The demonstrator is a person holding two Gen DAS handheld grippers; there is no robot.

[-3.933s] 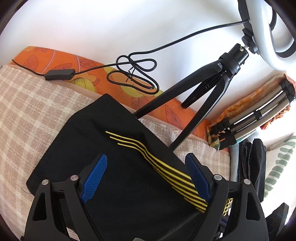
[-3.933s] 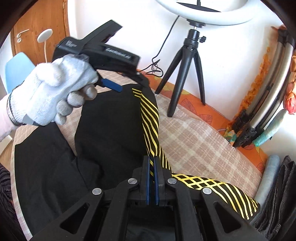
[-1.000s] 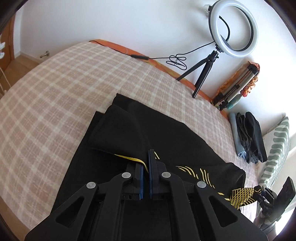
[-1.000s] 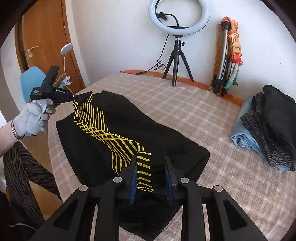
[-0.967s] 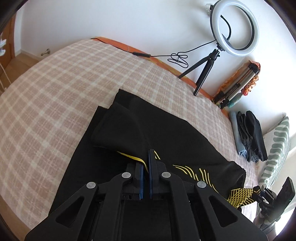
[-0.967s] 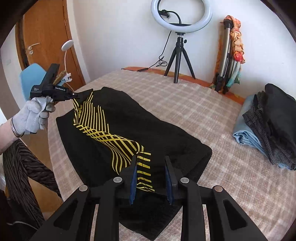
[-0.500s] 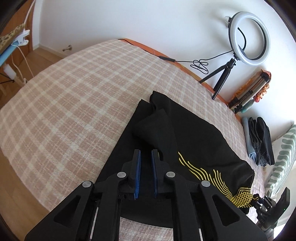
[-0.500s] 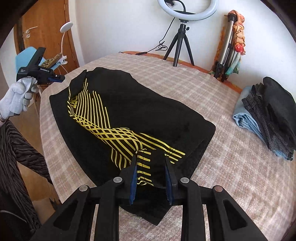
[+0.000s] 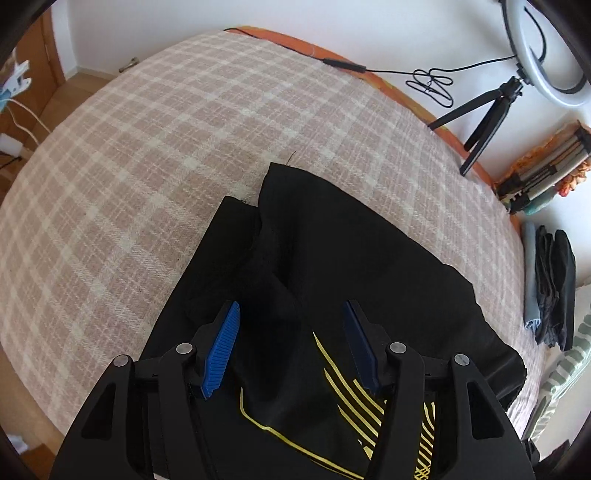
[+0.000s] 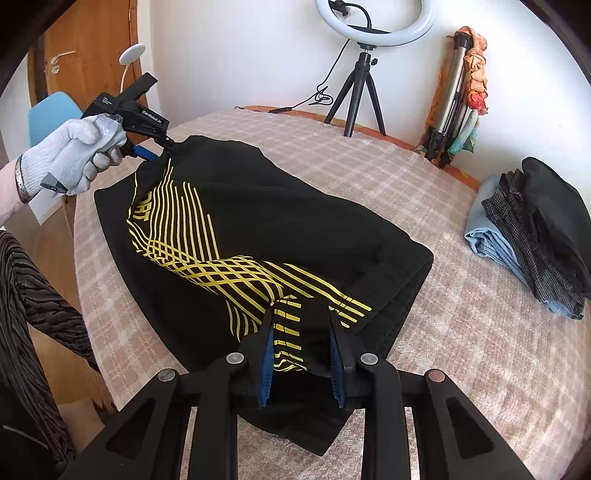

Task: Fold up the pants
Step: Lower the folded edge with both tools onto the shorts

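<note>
The left tool [image 9: 291,347] has just been opening; its blue pads [image 9: 221,350] stand apart above the black pants [image 9: 354,258], with cloth below the gap but nothing pinched. The right tool [image 10: 301,354] has its pads part-way closed around a raised fold of the printed corner; the cloth fills the gap, so it looks clamped on the pants.

The pants lie spread on the plaid bed [image 9: 147,147], doubled over into a broad black slab with a yellow line print [image 10: 207,254] on top; the end nearest the gloved hand [image 10: 74,155] is rumpled, with one layer ridged over the other.

The fabric looks light, soft and limp; it will likely sag and drag rather than hold a shape, and single layers may slip apart. Probably best to pinch at hems or corners, through all layers at once, one tool at each end of an edge; a hold mid-panel would only bunch it.

A stack of folded clothes [image 10: 535,236] sits beyond the pants, well apart from them; a ring light [image 10: 373,22] stands past the far edge.
</note>
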